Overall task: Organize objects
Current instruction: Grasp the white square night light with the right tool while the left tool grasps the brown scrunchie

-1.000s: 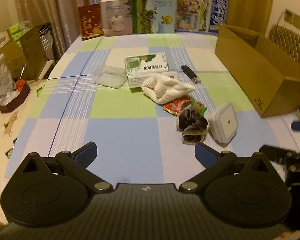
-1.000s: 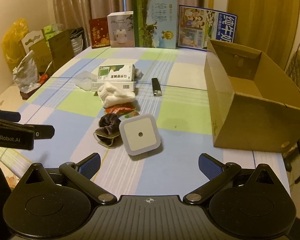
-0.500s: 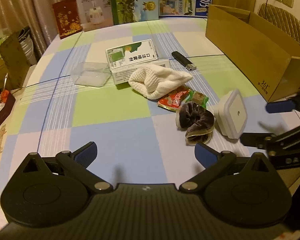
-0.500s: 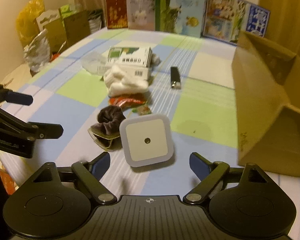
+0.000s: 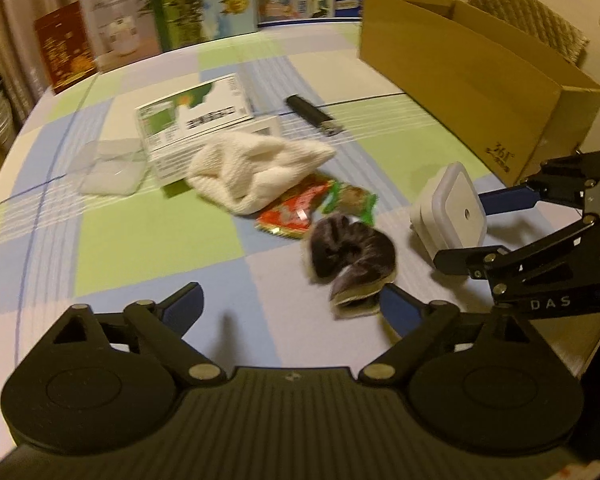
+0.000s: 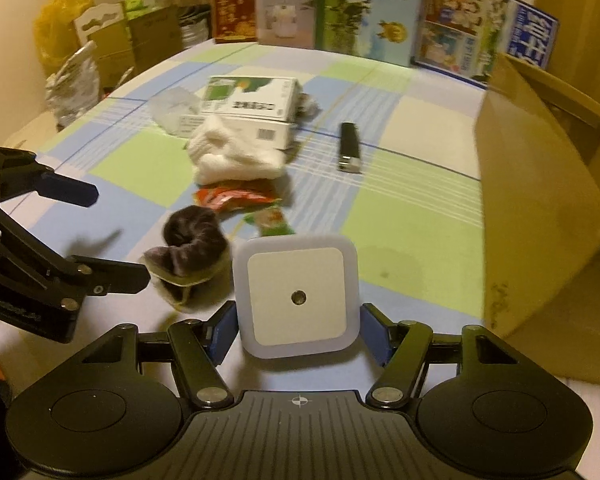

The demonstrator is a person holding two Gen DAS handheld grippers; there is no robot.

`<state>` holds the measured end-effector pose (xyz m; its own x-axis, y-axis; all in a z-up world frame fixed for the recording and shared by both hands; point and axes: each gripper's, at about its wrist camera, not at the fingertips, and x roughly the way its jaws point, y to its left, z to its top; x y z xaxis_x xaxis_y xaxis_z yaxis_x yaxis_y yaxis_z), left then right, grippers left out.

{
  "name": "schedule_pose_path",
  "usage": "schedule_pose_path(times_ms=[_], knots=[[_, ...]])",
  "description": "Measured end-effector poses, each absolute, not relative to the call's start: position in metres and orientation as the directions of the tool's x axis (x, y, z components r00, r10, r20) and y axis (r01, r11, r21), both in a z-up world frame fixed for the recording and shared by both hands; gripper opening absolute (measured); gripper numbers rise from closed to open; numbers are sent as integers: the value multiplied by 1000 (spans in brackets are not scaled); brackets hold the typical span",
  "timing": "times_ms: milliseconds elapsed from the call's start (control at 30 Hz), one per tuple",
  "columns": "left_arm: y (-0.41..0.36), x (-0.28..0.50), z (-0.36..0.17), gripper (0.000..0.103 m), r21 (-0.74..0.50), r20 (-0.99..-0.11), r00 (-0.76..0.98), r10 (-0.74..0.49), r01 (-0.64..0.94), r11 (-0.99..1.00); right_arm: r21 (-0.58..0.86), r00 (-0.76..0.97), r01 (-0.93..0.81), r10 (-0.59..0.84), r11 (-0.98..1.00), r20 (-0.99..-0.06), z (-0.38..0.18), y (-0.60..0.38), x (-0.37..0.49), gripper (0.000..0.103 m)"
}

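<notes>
Both grippers have advanced on the clutter; the right gripper (image 6: 298, 330) now brackets the square night light (image 6: 296, 298).
Its fingers flank the light without clamping; the left gripper (image 5: 290, 306) is spread wide, the dark scrunchie (image 5: 350, 250) at its 1 o'clock. Close squarely on the sides before lifting toward the cardboard box (image 6: 548, 200) at 2 o'clock.

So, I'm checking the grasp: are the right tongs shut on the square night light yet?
Not yet: the right tongs straddle the night light, with gaps visible beside both blue pads.
</notes>
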<state>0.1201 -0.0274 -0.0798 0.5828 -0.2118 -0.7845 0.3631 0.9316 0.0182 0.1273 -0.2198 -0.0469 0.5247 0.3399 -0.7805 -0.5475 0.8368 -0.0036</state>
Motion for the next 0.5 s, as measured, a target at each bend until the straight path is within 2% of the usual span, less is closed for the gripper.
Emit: schedule_pose_path(times_ms=[133,233,300,400,500], knots=[[-44,128,-87,85,33,-779,577,-247,431,902,-19,544,-504,300,864,-784,-45,-232,127,62],[-53,134,-94,76,52,-781,571,-251,461,886,-13,550,-478,287,878,-785,-45,-240,130,62],[-55,140,-98,53,29,-792,554,-258,457,889,-8,552,-468,285,884,-784,-44,-242,131,62],[-56,142,-97,30,13,-797,546,-259,444,896,-6,554,-462,283,887,-783,-42,-242,131,62],[-54,138,-92,25,24,-795,562,-229,405,914,0,557,-453,283,891,-781,-40,-242,131,62]])
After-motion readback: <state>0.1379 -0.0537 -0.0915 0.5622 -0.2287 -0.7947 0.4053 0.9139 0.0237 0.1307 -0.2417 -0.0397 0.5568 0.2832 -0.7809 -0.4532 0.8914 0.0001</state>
